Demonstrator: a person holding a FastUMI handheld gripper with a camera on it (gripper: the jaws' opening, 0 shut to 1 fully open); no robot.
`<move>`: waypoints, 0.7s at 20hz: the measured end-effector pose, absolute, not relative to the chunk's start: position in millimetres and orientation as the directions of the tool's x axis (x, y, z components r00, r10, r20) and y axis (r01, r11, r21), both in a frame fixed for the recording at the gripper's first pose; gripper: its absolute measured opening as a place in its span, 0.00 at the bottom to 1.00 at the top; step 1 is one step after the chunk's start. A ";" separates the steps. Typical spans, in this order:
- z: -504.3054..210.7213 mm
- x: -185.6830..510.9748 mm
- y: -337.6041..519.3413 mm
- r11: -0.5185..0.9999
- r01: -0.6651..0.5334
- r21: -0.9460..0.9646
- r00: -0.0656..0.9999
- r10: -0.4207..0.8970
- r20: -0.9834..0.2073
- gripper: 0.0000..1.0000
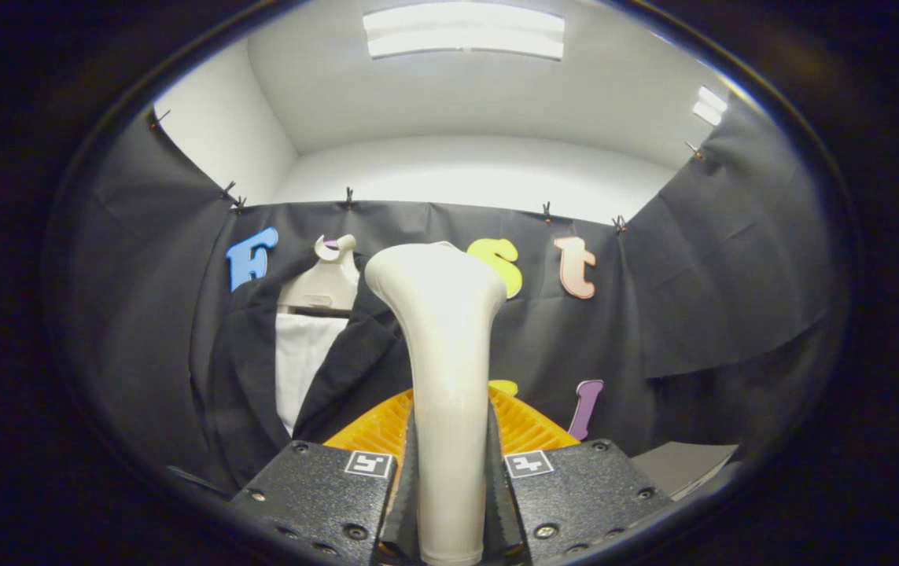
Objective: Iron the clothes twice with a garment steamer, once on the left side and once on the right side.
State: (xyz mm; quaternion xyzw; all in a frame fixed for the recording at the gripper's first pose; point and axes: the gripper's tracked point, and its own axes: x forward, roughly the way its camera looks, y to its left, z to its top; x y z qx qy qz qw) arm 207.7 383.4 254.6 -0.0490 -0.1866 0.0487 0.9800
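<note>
A cream-white garment steamer (446, 369) stands upright between my fingers, its handle pressed on both sides and its wide head rising above them. My gripper (449, 472) is shut on that handle. Beyond and to the left of the steamer hangs a dark jacket (343, 362) over a white shirt (301, 365) on a pale hanger (323, 284), against the black cloth wall. The steamer's head is apart from the jacket, to the right of its lapel.
An orange ribbed basket (532, 424) sits just behind the fingers, partly hidden by the steamer. A grey flat surface (685, 464) shows to the right. Black cloth walls surround the booth, with white wall and ceiling lights above.
</note>
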 end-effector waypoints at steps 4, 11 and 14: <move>254.1 233.5 402.7 0.990 -0.074 -0.123 0.926 0.114 0.360 0.39; 240.6 262.0 412.3 0.991 -0.060 -0.121 0.936 0.098 0.337 0.38; 228.5 262.8 415.2 0.988 -0.063 -0.138 0.942 0.104 0.320 0.39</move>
